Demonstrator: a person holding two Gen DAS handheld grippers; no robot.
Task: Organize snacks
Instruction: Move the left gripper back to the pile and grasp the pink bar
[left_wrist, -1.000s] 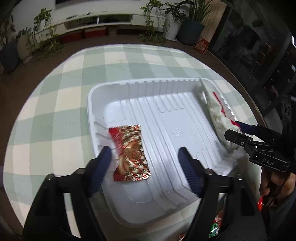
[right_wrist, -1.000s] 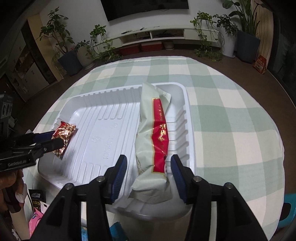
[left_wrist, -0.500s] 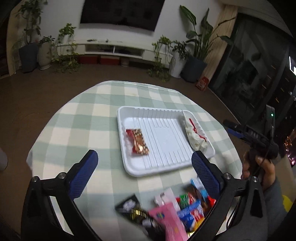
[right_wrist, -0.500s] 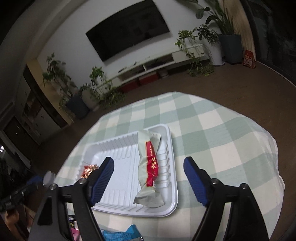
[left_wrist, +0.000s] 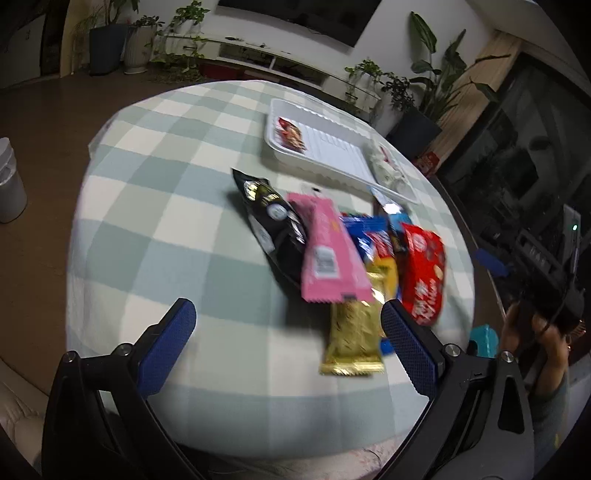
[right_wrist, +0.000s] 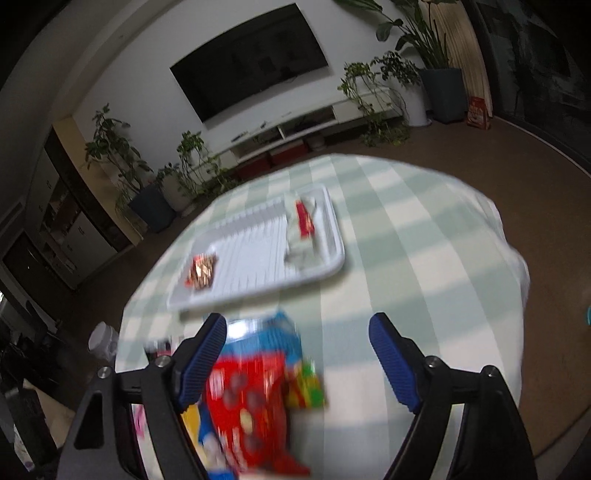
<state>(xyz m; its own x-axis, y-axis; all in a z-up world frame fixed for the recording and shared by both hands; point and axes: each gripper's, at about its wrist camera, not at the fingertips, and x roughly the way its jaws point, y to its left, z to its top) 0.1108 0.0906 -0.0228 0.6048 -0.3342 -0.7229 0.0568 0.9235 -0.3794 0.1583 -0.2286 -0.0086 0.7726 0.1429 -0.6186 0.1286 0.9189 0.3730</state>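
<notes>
Left hand-held gripper: jaws spread wide, nothing between them, held above the near edge of the table, whose cloth is checked pale green and white.
Right hand-held gripper: jaws spread wide and pinching nothing, held over the snack pile; the view is blurred.
Snack pile: loose packets overlapping one another on the table, between the near edge and the tray.
Black packet: glossy black with gold and white print, at the left of the pile, partly under the pink one.
Pink packet: long and flat, with a white label patch, lying on top of the pile.
Gold packet: shiny gold foil, nearest the table's near edge, just beside the left gripper's right finger.
Red packet: bright red with white lettering, at the right of the pile.
Blue packets: partly covered, in the middle of the pile.
Tray: white, ribbed and shallow, toward the far edge of the table.
Red-and-gold candy: small shiny wrapper, lying at the left end of the tray.
White packet: pale crinkled wrapper with a red stripe, lying along the right end of the tray, well apart from the candy.
</notes>
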